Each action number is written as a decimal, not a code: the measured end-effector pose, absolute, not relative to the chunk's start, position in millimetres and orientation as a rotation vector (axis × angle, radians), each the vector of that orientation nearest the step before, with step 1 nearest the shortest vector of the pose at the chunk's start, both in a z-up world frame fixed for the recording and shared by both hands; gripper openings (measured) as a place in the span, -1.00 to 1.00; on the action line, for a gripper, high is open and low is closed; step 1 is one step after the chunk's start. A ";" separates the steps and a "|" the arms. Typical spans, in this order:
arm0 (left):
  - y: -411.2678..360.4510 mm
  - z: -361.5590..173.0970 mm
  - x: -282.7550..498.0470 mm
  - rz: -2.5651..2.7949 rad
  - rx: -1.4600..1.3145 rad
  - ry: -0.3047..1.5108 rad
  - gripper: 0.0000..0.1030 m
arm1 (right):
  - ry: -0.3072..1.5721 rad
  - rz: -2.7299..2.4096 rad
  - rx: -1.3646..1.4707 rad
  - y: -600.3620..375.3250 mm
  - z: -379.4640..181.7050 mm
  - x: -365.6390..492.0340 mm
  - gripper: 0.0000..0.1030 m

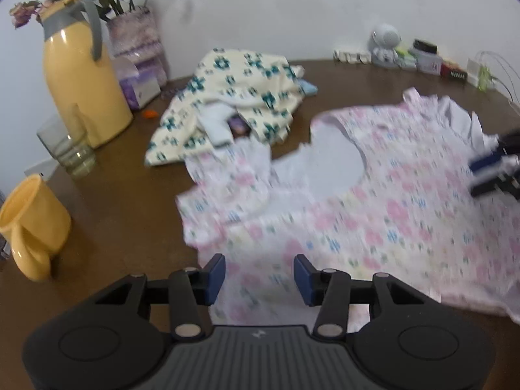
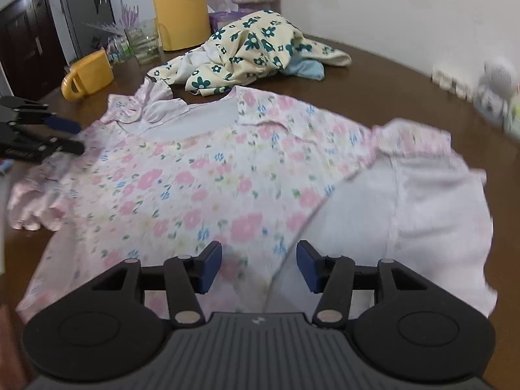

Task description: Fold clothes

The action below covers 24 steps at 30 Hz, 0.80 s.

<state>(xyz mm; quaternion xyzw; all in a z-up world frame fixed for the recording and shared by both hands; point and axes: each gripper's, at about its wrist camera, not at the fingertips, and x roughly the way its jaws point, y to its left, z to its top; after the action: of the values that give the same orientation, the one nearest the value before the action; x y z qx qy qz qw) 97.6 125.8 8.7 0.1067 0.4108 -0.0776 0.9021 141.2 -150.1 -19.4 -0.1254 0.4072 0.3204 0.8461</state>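
We find the pink floral garment (image 2: 208, 175) spread nearly flat on the brown surface (image 1: 123, 201), neckline toward the far side, with one sleeve turned back on the right to show its pale inner face. We judge the work to be at the laying-out stage, with no fold yet made.

The left claw (image 1: 259, 274) stands wide over the near hem, its jaws apart and holding nothing. The right claw (image 2: 259, 266) is likewise wide and empty, poised over the cloth beside the turned sleeve. Whether either claw touches the fabric, we cannot tell.

The next move, in our judgement, calls for each claw to close on an edge of the garment and carry one side across the middle, keeping the fabric taut.

Count:
- Two claws.
- One pink garment.
- One heap of cream clothing with teal flowers (image 2: 256, 48) at the far side, with pale blue cloth beneath it.
- One yellow jug (image 1: 81, 78).
- One yellow cup (image 1: 32, 224).
- One glass (image 1: 70, 149).
- One vase of flowers (image 1: 136, 32).
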 end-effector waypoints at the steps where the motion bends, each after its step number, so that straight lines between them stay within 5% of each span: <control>1: 124.3 4.7 96.0 -0.163 0.225 0.859 -0.12 | 0.851 0.672 -0.280 -145.7 -19.9 141.5 0.01; 16: 115.8 2.1 87.4 -0.121 0.231 0.800 -0.06 | 0.878 0.611 -0.265 -166.2 -12.6 147.7 0.00; 21: 134.5 28.0 52.3 -0.101 0.150 0.738 0.48 | 0.838 0.692 -0.207 -190.1 16.1 106.2 0.06; 24: 138.0 36.5 26.0 -0.112 0.135 0.723 0.63 | 0.822 0.739 -0.216 -203.4 29.0 75.2 0.43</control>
<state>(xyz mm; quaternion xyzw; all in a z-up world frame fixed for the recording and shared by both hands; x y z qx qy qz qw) 26.0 138.0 36.5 0.0661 0.3533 -0.0546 0.9316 75.2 -203.4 29.0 -0.1023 0.3894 0.3504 0.8456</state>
